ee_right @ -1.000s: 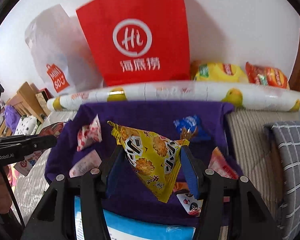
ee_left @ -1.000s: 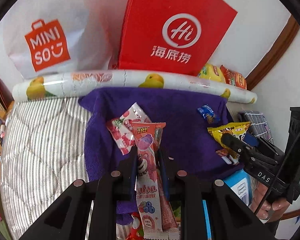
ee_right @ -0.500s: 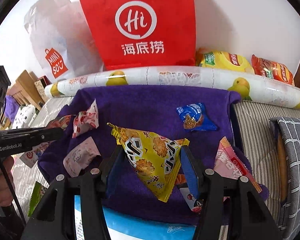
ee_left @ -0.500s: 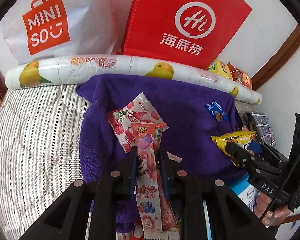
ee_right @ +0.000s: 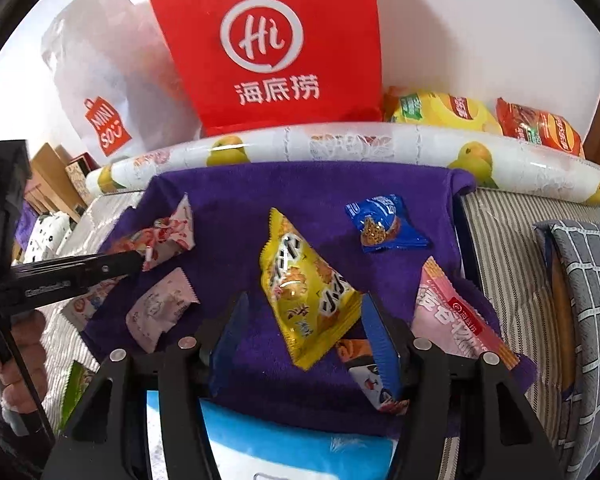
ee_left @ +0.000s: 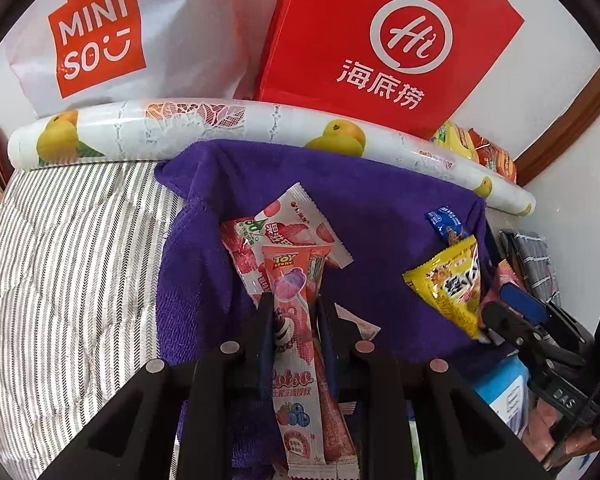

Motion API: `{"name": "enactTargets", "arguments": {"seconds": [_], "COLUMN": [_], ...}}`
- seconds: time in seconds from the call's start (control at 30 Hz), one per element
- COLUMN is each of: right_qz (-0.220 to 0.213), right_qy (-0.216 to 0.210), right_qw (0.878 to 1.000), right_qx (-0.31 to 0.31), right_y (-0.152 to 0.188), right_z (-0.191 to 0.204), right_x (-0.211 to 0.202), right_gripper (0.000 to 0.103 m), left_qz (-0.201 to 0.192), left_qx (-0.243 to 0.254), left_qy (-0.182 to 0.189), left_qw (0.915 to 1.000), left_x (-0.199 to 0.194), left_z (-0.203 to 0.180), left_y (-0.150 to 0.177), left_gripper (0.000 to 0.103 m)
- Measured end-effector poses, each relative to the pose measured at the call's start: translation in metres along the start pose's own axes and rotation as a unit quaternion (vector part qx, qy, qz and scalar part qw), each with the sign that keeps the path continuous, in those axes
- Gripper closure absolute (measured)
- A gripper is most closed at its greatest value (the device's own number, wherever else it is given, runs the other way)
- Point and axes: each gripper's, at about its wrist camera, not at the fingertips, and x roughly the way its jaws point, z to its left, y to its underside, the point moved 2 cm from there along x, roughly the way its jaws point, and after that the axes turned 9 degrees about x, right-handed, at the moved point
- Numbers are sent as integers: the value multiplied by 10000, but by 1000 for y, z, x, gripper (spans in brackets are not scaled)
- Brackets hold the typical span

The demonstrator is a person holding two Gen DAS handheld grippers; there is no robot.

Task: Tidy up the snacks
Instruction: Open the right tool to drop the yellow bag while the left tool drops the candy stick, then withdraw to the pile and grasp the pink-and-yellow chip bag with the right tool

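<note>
My left gripper (ee_left: 294, 304) is shut on a long pink Toy Story lollipop packet (ee_left: 296, 344), held over the purple towel (ee_left: 380, 220) just short of two pink-and-white strawberry packets (ee_left: 296, 224). The jaws of my right gripper (ee_right: 305, 308) are opening. A yellow triangular snack bag (ee_right: 308, 300) lies between them on the towel (ee_right: 240, 208), and the left pad stands clear of it. That yellow bag (ee_left: 452, 284) and the right gripper (ee_left: 512, 308) also show at the right of the left wrist view. The left gripper (ee_right: 140, 258) reaches in from the left of the right wrist view.
On the towel lie a blue packet (ee_right: 384, 224), a pink packet (ee_right: 452, 312) and small white wrappers (ee_right: 160, 312). Behind it lies a pear-print roll (ee_right: 340, 148), with a red paper bag (ee_right: 268, 40), a white Miniso bag (ee_left: 96, 40) and chip bags (ee_right: 440, 110) beyond. A grey checked cloth (ee_right: 588, 280) lies right.
The right jaws have widened and the yellow bag has tipped away from the left pad onto the towel. The left gripper has come lower with the lollipop packet still in it.
</note>
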Motion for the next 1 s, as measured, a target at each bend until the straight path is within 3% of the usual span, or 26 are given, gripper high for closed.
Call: {"name": "enactTargets", "arguments": {"seconds": [0.13,0.23,0.53,0.8,1.0], "right_qz": [-151,-236,-514,-455,-223], "right_qy": [-118,-128,-112,-129,-595], "right_qw": [9998,9996,9986,9989,9980], "right_qx": [6,23,90,33,-4], "right_y": [1,4,35,79,122], "right_z": [5,9,22,44,62], "right_x": [-14,-26,-75,-112,-132], "right_gripper": [40,40,41,56,53], "left_qz": [-45,-226,-402,-517,-546], "left_qx": [63,201,375,229,186], "left_qy": [7,-20,-54,-111,-161], "left_qw": [10000,9995,9985,9983,9982], "left_x": [-10,-26,-73,-115,-140], "left_z": [-3,-9,-18,-8,-2], "left_y": [-1,-1,17,56,87], "left_gripper": [61,57,53,49,49]}}
